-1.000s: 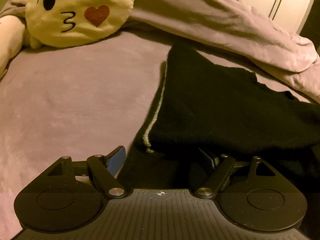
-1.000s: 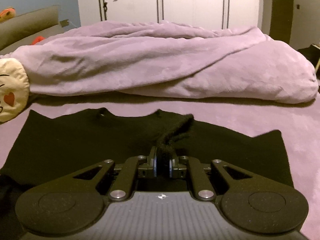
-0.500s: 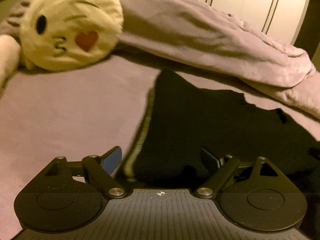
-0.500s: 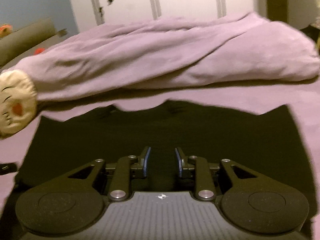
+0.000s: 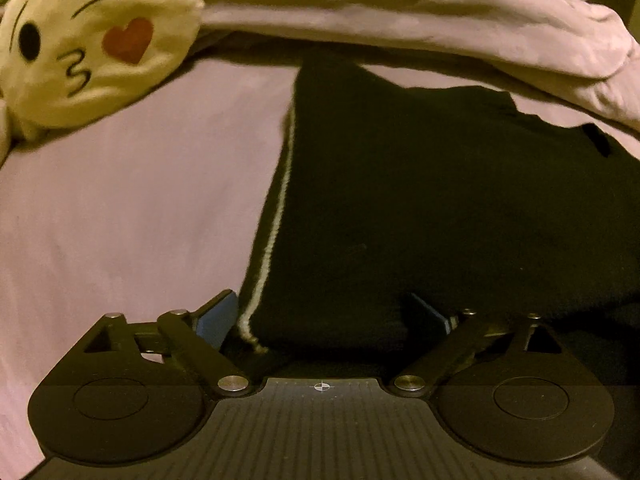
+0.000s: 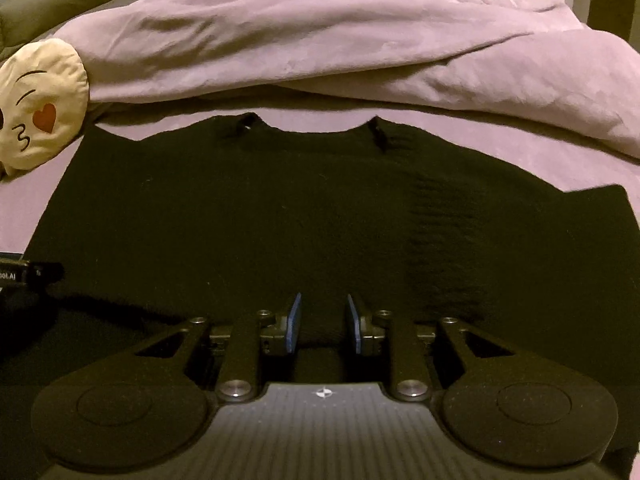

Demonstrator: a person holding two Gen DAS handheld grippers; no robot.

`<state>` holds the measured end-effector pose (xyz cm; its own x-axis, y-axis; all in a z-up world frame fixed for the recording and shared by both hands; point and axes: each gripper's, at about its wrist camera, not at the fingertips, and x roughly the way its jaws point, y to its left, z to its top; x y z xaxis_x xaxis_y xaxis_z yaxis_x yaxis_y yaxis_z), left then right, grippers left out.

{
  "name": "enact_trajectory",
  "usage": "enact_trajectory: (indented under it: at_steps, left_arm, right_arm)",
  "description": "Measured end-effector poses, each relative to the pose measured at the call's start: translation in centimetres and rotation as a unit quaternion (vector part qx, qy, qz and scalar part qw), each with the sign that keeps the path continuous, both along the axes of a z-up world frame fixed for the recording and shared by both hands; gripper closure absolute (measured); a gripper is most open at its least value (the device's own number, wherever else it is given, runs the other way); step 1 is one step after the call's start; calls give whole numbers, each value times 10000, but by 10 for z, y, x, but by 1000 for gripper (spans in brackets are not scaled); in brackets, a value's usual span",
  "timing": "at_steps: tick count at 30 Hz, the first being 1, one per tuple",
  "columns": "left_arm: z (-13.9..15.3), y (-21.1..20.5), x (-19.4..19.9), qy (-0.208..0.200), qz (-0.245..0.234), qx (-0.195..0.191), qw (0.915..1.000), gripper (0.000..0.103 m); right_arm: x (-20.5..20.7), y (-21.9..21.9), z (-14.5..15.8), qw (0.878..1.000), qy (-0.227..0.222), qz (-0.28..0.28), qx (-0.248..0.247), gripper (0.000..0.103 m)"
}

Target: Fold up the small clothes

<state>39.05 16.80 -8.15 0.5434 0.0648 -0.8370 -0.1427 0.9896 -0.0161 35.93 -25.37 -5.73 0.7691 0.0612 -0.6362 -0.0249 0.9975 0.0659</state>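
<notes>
Between spread left tongs (image 5: 324, 316), black garment's (image 5: 440, 200) near corner.

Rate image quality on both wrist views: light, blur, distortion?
Left wrist: dim, yellow-tinted; black garment reads as a near-featureless mass apart from its pale edge seam; emoji cushion slightly soft. Right wrist: same warm cast, sharper; knit ribs faintly visible; fisheye bows the bunched blanket.
</notes>
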Motion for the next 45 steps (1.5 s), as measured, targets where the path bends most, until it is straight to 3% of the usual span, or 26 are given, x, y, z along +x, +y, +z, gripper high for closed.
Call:
enact_trajectory:
  at_steps: [7, 9, 11, 17, 22, 26, 45]
  left_arm:
    - [-2, 16, -12, 37, 395, -545, 9977, 5]
    - [2, 15, -18, 10, 378, -526, 9979, 5]
    - [5, 13, -25, -15, 328, -498, 9982, 5]
    - [15, 8, -69, -21, 303, -551, 9980, 6]
    - [10, -3, -118, 170, 187, -252, 9994, 6]
    - [5, -7, -143, 341, 155, -198, 9991, 6]
    - [4, -5, -175, 680, 327, -353, 9965, 5]
  right_arm:
    - [-17, -12, -6, 9994, -210, -69, 257, 81]
    - [-23, -14, -4, 9995, -145, -136, 262, 81]
    - [-30, -19, -6, 9991, 29, -430, 63, 73]
    - [-97, -49, 0, 9953, -25, -826, 500, 66]
    - [-156, -59, -21, 9920, 411, -933, 742, 60]
    - [-185, -63, -30, 9911, 482, -986, 757, 59]
    - [-214, -50, -30, 9939, 879, -649, 171, 44]
